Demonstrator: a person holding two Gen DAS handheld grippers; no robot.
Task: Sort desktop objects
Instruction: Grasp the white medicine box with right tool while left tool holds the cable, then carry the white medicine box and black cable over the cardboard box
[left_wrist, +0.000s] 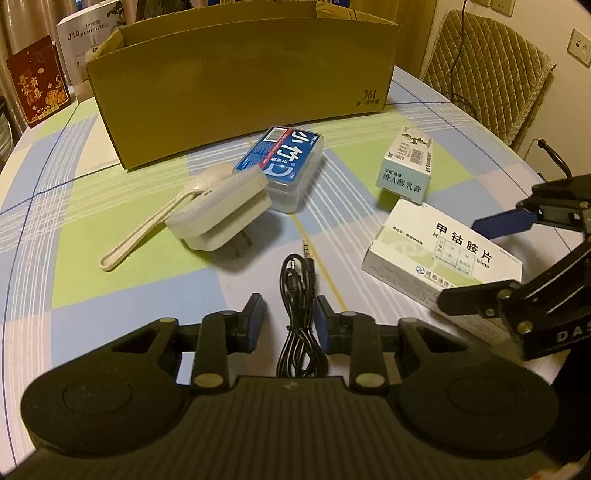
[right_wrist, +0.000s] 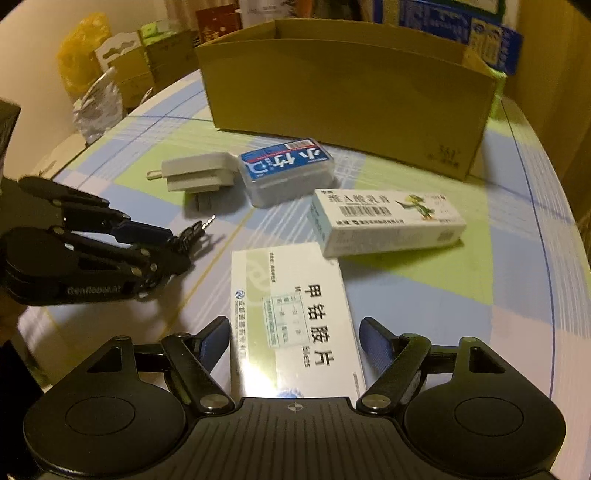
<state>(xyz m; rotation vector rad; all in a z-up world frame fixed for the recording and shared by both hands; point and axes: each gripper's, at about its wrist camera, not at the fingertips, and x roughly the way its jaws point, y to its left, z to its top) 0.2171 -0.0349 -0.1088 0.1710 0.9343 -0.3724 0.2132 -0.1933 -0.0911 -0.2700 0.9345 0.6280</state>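
Observation:
My left gripper (left_wrist: 289, 317) is open, its blue pads on either side of a coiled black audio cable (left_wrist: 300, 295) on the table. My right gripper (right_wrist: 293, 338) is open around the near end of a flat white medicine box (right_wrist: 291, 310), which also shows in the left wrist view (left_wrist: 443, 247). A white plug adapter (left_wrist: 221, 210) with a white spoon (left_wrist: 147, 229) on it, a blue-lidded clear plastic box (left_wrist: 284, 162) and a long white ointment box (left_wrist: 408, 166) lie beyond. An open cardboard box (left_wrist: 240, 74) stands at the back.
The round table (left_wrist: 110, 295) has a blue, green and white checked cloth. A red gift box (left_wrist: 37, 88) and a white humidifier box (left_wrist: 88, 40) stand at the back left. A padded chair (left_wrist: 487, 62) is at the back right. Bags and cartons (right_wrist: 110, 74) crowd the far edge.

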